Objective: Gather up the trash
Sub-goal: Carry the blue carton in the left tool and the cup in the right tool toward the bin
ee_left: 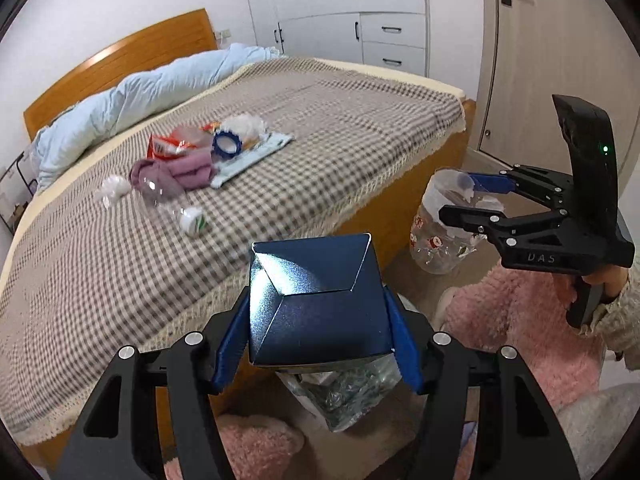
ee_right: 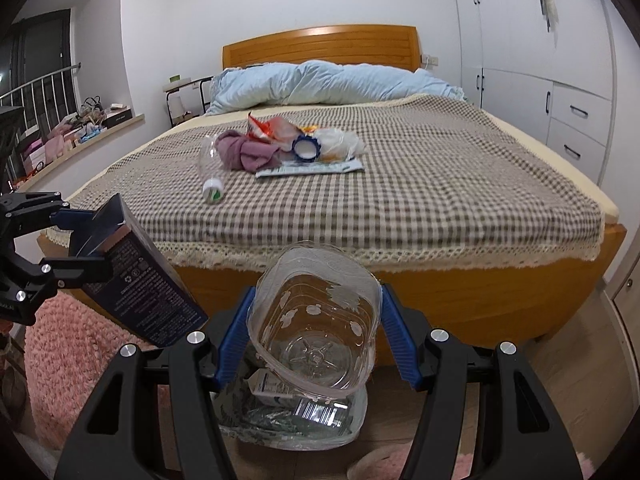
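My left gripper point(ee_left: 316, 316) is shut on a dark blue carton box point(ee_left: 316, 300), held in the air off the foot of the bed; it also shows in the right wrist view point(ee_right: 136, 280). My right gripper point(ee_right: 316, 320) is shut on a clear plastic jar point(ee_right: 316, 320) with its mouth toward the camera; the jar also shows in the left wrist view point(ee_left: 448, 224). Below both hangs a clear trash bag point(ee_right: 296, 416) with wrappers inside. On the bed lie an empty clear bottle point(ee_right: 210, 172), a red snack wrapper point(ee_right: 268, 128), a blue-rimmed lid point(ee_right: 306, 148) and white crumpled tissue point(ee_left: 116, 188).
A checked blanket point(ee_right: 440, 184) covers the wooden bed, with a light blue duvet point(ee_right: 320, 84) at the head. A purple cloth point(ee_right: 248, 152) and a flat packet point(ee_right: 312, 168) lie among the trash. Pink fluffy rug point(ee_right: 68, 344) on the floor. White wardrobe point(ee_right: 560, 80) at right.
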{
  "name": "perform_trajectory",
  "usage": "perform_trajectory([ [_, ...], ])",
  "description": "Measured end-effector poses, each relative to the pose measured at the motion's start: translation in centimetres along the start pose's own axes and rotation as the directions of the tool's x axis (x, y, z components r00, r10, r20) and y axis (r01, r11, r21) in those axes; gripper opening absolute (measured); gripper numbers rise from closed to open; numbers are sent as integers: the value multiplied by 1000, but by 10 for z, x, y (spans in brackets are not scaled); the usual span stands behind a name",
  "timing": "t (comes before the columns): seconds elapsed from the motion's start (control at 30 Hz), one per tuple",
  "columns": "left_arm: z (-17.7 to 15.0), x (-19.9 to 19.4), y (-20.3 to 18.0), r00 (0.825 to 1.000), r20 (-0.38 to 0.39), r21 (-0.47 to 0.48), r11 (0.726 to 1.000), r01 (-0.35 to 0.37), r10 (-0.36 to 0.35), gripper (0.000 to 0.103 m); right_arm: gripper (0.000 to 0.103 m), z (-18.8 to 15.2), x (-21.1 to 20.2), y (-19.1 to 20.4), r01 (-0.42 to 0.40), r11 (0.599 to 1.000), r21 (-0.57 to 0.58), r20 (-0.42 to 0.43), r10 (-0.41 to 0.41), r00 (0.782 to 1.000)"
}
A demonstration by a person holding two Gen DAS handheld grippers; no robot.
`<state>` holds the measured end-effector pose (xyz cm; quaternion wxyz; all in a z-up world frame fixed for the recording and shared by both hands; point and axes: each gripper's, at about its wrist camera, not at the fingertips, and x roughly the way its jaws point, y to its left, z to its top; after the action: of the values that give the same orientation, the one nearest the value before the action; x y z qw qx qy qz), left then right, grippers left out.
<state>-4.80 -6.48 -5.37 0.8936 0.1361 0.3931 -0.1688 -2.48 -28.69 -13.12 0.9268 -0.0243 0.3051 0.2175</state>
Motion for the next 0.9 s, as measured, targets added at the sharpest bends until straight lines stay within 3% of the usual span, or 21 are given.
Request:
perform_trajectory([
  [0.33, -32, 33, 6, 997, -75, -58, 998, 33, -37, 60, 60, -26, 25, 6, -11, 1000, 11, -56, 11, 998],
  [0.9, -73, 105, 4, 975, -202, -135, 989, 62, -88, 60, 60, -53, 63, 10, -34, 999, 1, -125, 33, 992],
])
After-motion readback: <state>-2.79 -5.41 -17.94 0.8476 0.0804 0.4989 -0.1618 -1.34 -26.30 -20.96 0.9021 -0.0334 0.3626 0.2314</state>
